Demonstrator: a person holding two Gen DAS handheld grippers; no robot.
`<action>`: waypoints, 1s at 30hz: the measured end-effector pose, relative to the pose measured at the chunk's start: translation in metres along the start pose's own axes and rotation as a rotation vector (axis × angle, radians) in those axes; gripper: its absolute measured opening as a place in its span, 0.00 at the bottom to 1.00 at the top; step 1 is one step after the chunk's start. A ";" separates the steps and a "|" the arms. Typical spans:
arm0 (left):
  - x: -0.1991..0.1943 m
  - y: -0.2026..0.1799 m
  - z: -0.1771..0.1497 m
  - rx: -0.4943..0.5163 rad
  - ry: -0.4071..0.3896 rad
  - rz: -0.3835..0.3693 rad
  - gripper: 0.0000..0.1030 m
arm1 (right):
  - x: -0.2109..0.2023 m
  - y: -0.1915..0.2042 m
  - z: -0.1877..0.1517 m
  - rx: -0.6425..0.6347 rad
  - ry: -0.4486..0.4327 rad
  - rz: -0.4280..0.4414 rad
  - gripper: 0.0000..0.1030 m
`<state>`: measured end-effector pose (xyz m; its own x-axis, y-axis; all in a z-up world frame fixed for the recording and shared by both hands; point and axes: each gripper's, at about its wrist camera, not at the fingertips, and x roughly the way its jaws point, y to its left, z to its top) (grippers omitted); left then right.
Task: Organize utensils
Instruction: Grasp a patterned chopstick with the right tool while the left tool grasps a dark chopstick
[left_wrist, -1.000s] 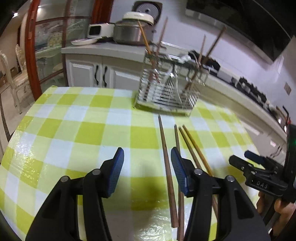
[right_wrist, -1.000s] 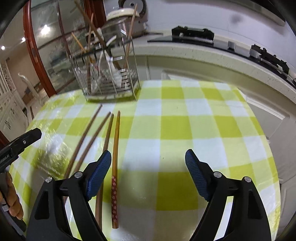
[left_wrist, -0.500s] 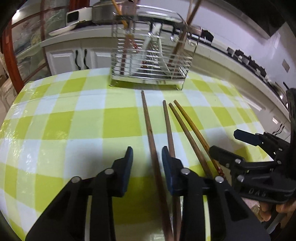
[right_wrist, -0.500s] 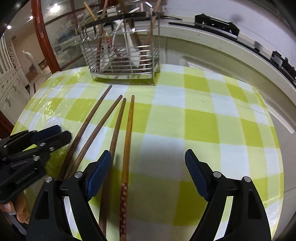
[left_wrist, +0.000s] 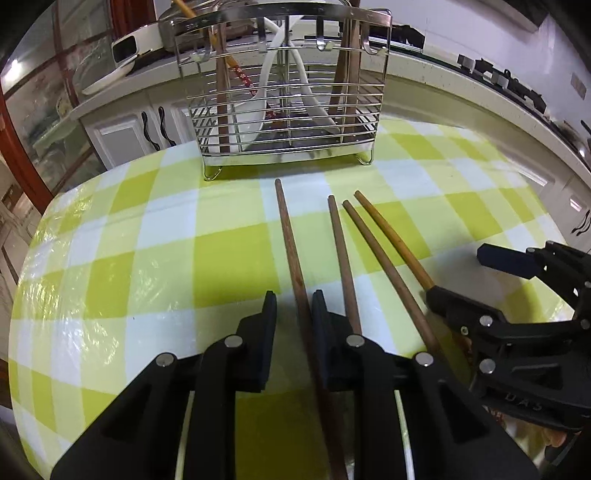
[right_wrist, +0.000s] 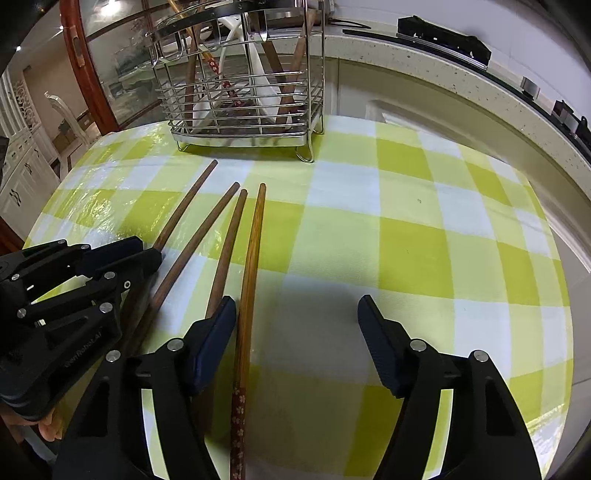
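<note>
4 chopsticks (left_wrist: 343, 258) lie on the tabletop (left_wrist: 110, 280), none racked yet. Left gripper (left_wrist: 293, 314), just closing, straddles the leftmost, not yet clamped; right gripper (right_wrist: 295, 332), narrowing but unclenched, straddles the patterned chopstick (right_wrist: 249, 295). The rack (left_wrist: 288, 110) holds others.

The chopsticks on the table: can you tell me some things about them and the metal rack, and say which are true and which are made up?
1. Four chopsticks lie on the checked tablecloth. True.
2. The wire rack is empty. False: it holds chopsticks and white spoons.
3. The left gripper has a dark chopstick between its fingers. True.
4. The right gripper is squeezed fully shut. False: its fingers stand apart, with the lighter flowered chopstick between them.
5. The tablecloth is red and blue. False: green and white.
</note>
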<state>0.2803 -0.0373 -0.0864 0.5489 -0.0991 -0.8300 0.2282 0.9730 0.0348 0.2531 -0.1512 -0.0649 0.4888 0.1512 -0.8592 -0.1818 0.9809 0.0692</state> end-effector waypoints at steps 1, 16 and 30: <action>0.000 0.000 0.000 0.002 0.001 0.002 0.16 | 0.001 0.001 0.001 -0.008 0.002 -0.006 0.59; -0.008 0.035 -0.012 -0.068 0.013 0.006 0.07 | 0.001 0.029 0.004 -0.113 -0.003 0.032 0.12; -0.030 0.055 -0.024 -0.150 -0.033 -0.042 0.07 | -0.021 0.011 0.003 -0.050 -0.047 0.076 0.09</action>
<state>0.2568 0.0240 -0.0732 0.5683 -0.1447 -0.8100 0.1302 0.9878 -0.0851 0.2434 -0.1434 -0.0445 0.5115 0.2322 -0.8273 -0.2619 0.9591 0.1073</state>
